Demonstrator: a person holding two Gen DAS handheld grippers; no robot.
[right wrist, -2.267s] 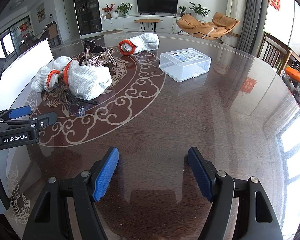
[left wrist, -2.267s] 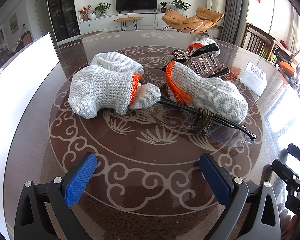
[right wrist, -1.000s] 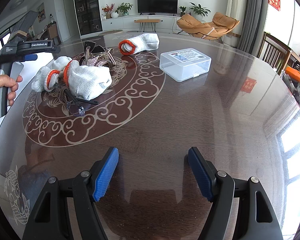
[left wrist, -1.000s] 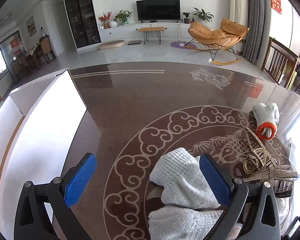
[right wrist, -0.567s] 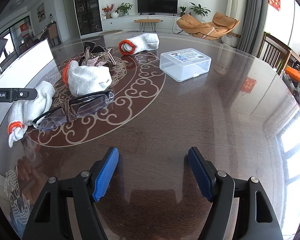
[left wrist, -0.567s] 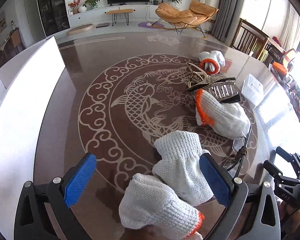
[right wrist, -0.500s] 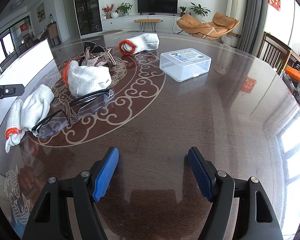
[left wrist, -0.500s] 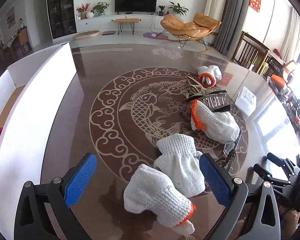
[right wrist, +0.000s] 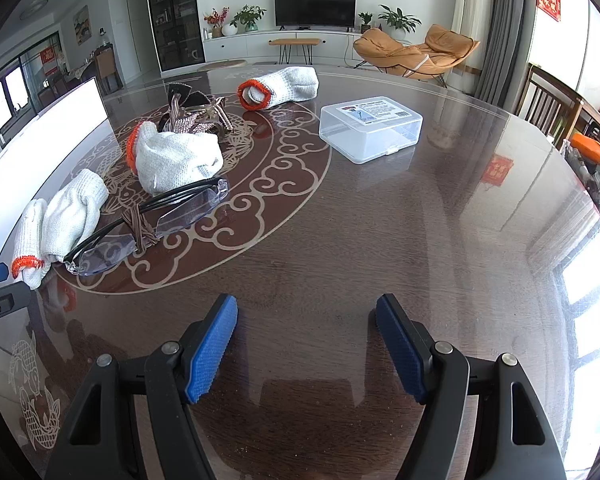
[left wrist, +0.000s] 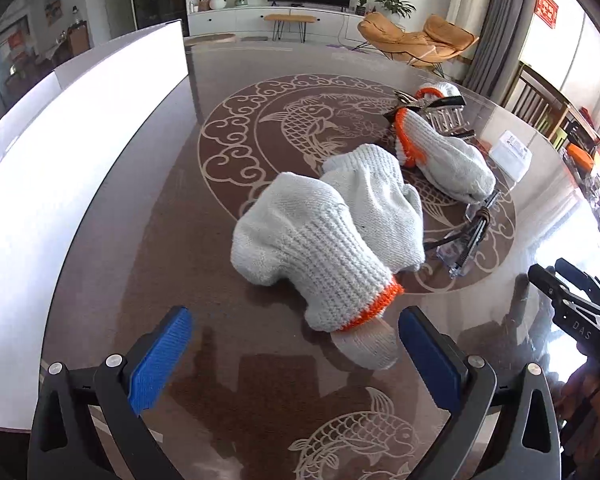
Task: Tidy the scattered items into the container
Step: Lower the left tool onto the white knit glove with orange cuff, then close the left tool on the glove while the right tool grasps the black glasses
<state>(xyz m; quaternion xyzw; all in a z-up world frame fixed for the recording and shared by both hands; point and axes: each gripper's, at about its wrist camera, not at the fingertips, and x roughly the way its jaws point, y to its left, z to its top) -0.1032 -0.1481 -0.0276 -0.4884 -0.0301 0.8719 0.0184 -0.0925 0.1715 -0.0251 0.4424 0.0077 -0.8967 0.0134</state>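
The left gripper (left wrist: pixel 294 354) hung wide open just short of a white glove (left wrist: pixel 324 236) on the tabletop (left wrist: pixel 148 216).

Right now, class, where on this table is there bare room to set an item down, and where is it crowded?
Bare wood lies in front of the right gripper and runs right of the clear plastic box. Crowded: the medallion, where gloves, safety glasses and hair clips pile together, and just ahead of the left gripper, by the nearest glove pair.
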